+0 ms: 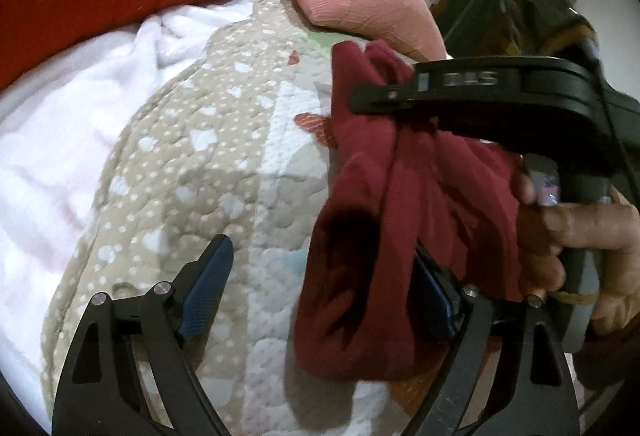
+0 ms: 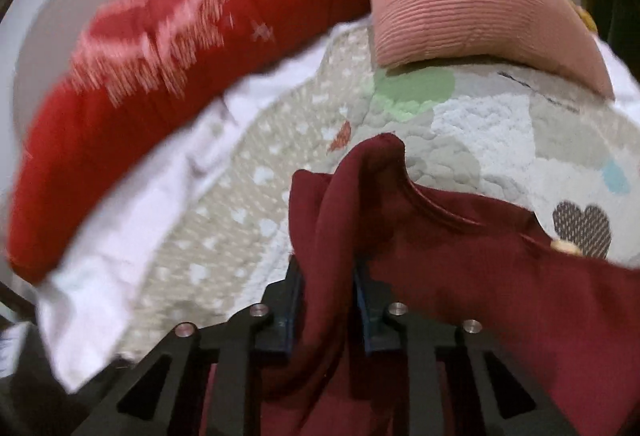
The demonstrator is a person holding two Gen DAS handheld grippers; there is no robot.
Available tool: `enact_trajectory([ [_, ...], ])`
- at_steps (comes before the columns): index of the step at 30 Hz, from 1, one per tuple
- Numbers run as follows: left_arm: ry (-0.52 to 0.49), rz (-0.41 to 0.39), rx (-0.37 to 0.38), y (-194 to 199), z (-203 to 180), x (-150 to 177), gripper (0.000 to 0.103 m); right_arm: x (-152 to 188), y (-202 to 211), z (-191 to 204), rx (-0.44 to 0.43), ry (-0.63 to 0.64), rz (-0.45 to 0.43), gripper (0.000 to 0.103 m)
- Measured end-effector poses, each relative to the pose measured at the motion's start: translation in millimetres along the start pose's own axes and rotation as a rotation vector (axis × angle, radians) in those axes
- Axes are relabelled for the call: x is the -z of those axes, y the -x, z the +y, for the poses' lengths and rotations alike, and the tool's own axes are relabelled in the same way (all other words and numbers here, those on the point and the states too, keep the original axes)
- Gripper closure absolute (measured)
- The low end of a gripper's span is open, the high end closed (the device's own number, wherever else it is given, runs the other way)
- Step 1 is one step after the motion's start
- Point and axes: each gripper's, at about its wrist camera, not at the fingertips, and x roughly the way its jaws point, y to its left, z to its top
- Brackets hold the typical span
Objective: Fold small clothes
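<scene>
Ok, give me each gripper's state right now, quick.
Left gripper: open wide, pads pressing on nothing; the maroon garment hangs against one finger.
Right gripper: shut on the maroon garment, cloth bunched between its pads.

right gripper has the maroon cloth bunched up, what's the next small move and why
Probably bring the open left gripper onto the hanging maroon cloth and close. The right gripper pinches it in a bunch above the quilt, so a second grip could spread it.

A home bedroom — quilted bedspread (image 2: pixel 256 220), pink pillow (image 2: pixel 460 8), red bolster (image 2: pixel 160 76) on a bed.
</scene>
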Motion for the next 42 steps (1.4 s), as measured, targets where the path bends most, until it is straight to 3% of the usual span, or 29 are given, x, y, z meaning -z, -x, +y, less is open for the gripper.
enact_trajectory([
  [3, -0.039, -0.014, 0.04, -2, -10, -1, 0.021, 5, 16, -15, -0.084, -0.061, -0.04, 0.085],
  [4, -0.053, -0.018, 0.067, -2, -14, -1, 0.029, 6, 21, -18, -0.099, -0.069, -0.052, 0.085],
  [5, -0.059, -0.013, 0.097, -1, -17, -2, 0.052, 8, 27, -22, -0.112, -0.078, -0.067, 0.086],
  [6, -0.063, 0.003, 0.115, -1, -22, -3, 0.065, 10, 32, -23, -0.119, -0.084, -0.077, 0.086],
  [7, -0.068, 0.0, 0.114, 1, -25, -4, 0.066, 11, 36, -24, -0.125, -0.089, -0.084, 0.086],
  [9, -0.108, -0.026, 0.115, 11, -40, -4, 0.079, 12, 49, -30, -0.137, -0.097, -0.104, 0.087],
  [16, -0.271, -0.034, 0.202, 25, -134, -11, 0.079, 29, 120, -71, -0.122, -0.13, -0.214, 0.087],
  [23, -0.366, 0.038, 0.249, -18, -216, 0, 0.079, 59, 182, -142, -0.011, -0.198, -0.277, 0.088],
  [30, -0.408, 0.123, 0.257, -63, -260, 21, 0.079, 100, 188, -208, 0.063, -0.313, -0.264, 0.089],
  [34, -0.432, 0.134, 0.204, -80, -274, 30, 0.079, 118, 177, -229, 0.116, -0.349, -0.235, 0.089],
  [37, -0.466, 0.137, 0.183, -73, -281, 34, 0.064, 128, 167, -244, 0.116, -0.41, -0.225, 0.083],
  [39, -0.494, 0.173, 0.186, -64, -282, 36, 0.048, 134, 175, -252, 0.106, -0.468, -0.244, 0.072],
  [42, -0.545, 0.15, 0.212, -30, -275, 46, 0.047, 142, 202, -250, 0.113, -0.481, -0.293, 0.071],
])
